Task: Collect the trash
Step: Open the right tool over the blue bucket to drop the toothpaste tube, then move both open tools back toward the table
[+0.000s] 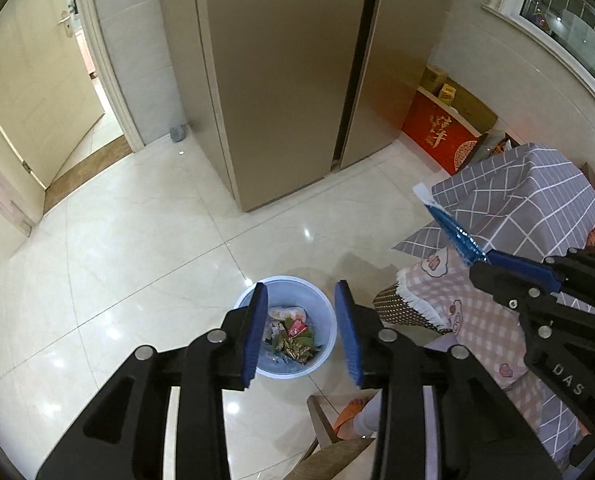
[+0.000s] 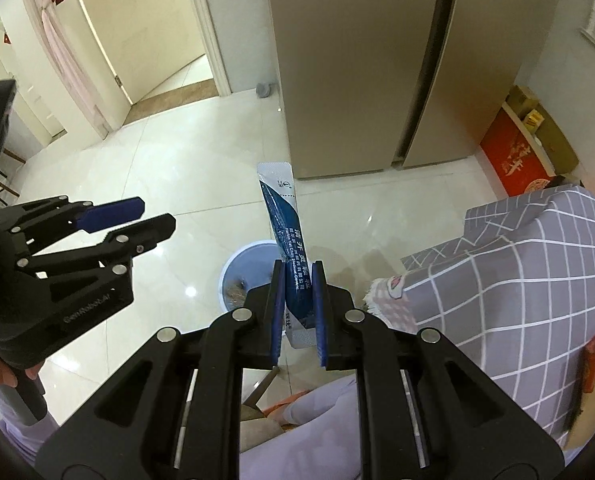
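both wrist views high, angled steeply down, sharing blue bin (image 1: 285, 326), fridge (image 2: 377, 68), floor (image 1: 137, 240)

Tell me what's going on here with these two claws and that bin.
A person holds a claw in each hand above a tiled kitchen floor. The right claw is shut on a blue foil packet that sticks out past its tips. The left claw is open and empty, right over a pale blue trash bin that already holds wrappers and food scraps. The packet has not been dropped in yet.
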Demonstrator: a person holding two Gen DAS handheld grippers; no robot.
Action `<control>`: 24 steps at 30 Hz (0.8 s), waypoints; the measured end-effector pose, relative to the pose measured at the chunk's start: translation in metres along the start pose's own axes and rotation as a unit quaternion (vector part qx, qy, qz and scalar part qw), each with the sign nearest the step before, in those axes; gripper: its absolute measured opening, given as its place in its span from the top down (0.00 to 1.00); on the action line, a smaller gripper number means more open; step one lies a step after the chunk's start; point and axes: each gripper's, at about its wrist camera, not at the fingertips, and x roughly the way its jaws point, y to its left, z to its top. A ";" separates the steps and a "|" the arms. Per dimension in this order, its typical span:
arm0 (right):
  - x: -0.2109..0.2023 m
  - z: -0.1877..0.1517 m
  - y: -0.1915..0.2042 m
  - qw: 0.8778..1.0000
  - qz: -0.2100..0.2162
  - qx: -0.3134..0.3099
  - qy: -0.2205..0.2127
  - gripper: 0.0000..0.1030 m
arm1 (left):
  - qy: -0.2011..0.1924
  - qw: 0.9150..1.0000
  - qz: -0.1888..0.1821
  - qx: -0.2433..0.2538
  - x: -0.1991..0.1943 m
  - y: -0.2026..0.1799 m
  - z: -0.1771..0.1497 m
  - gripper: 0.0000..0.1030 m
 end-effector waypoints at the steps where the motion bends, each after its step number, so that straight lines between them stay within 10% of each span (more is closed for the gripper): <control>1: 0.002 0.001 0.002 1.000 0.001 -0.002 0.002 0.87 | 0.000 1.000 0.000 -0.002 0.000 0.002 -0.001 0.66; 12: 0.017 0.014 0.038 0.999 0.030 -0.024 0.005 0.86 | 0.002 0.999 0.021 -0.038 -0.007 0.040 -0.015 0.66; 16: 0.016 0.016 0.046 0.999 0.018 -0.030 -0.012 0.30 | 0.002 0.998 0.028 -0.049 -0.010 0.051 -0.019 0.65; 24: 0.014 0.012 0.042 0.999 0.020 -0.024 -0.016 0.31 | -0.007 0.998 0.029 -0.048 -0.018 0.048 -0.020 0.65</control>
